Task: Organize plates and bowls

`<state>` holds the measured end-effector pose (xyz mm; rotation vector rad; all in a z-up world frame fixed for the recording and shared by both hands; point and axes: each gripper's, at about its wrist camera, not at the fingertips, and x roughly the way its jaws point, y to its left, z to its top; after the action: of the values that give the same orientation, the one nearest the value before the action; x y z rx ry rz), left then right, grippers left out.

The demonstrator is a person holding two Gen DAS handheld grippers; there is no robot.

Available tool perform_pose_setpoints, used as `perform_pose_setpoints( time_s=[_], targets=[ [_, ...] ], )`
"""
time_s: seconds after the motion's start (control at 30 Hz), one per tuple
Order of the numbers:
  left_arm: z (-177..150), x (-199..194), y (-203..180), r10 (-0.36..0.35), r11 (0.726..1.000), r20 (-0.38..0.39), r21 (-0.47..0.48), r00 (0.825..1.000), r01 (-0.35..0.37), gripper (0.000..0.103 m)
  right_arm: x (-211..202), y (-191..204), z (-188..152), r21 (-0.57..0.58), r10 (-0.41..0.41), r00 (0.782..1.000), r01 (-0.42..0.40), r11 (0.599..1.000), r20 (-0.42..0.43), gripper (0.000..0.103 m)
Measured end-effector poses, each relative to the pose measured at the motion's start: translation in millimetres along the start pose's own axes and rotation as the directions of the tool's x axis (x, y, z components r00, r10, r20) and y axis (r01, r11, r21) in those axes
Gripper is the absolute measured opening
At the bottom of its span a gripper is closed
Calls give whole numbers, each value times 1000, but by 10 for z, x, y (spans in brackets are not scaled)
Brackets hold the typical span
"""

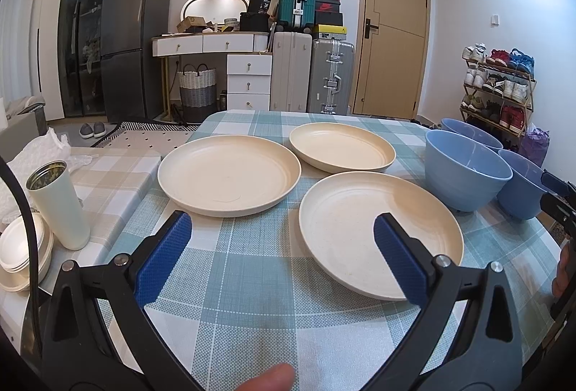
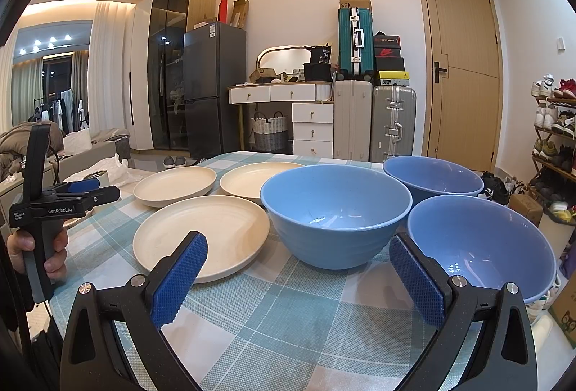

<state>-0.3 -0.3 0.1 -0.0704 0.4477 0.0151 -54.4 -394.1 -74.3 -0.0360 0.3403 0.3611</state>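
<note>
Blue pads of the left gripper (image 1: 282, 249) stand wide apart with nothing between them, and the nearest cream plate (image 1: 378, 232) lies flat on the checked worktop (image 1: 252, 301) at about 1 o'clock, its near rim just behind the right pad. Two more cream plates (image 1: 229, 173) sit farther back, around 11 and 12 o'clock. The right gripper (image 2: 297, 267) is wide apart too, with a big blue bowl (image 2: 334, 211) straight ahead at 12 o'clock, so I think that hand is nearer the three round, deep bowls.
</note>
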Motion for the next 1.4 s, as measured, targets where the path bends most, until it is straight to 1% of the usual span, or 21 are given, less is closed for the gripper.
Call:
perform_pose_setpoints(
  time_s=[0.97,1.03,1.27,1.4],
  targets=[
    [0,-1,0,3,1000,1,1,1000,-3,101,0,-7,-1,1,-2,1000,2,1000,-1,103],
    [7,-4,1,5,1000,5,6,1000,-5,101,-13,40,9,-1,-3,1000,3,1000,-2,103],
    [6,-33,16,3,1000,-3,4,1000,-3,101,-2,50,26,0,-14,1000,14,1000,-21,103],
    [1,39,101,8,1000,-21,-1,1000,-8,101,32,24,34,11,-17,999,17,1000,-38,103]
  ],
)
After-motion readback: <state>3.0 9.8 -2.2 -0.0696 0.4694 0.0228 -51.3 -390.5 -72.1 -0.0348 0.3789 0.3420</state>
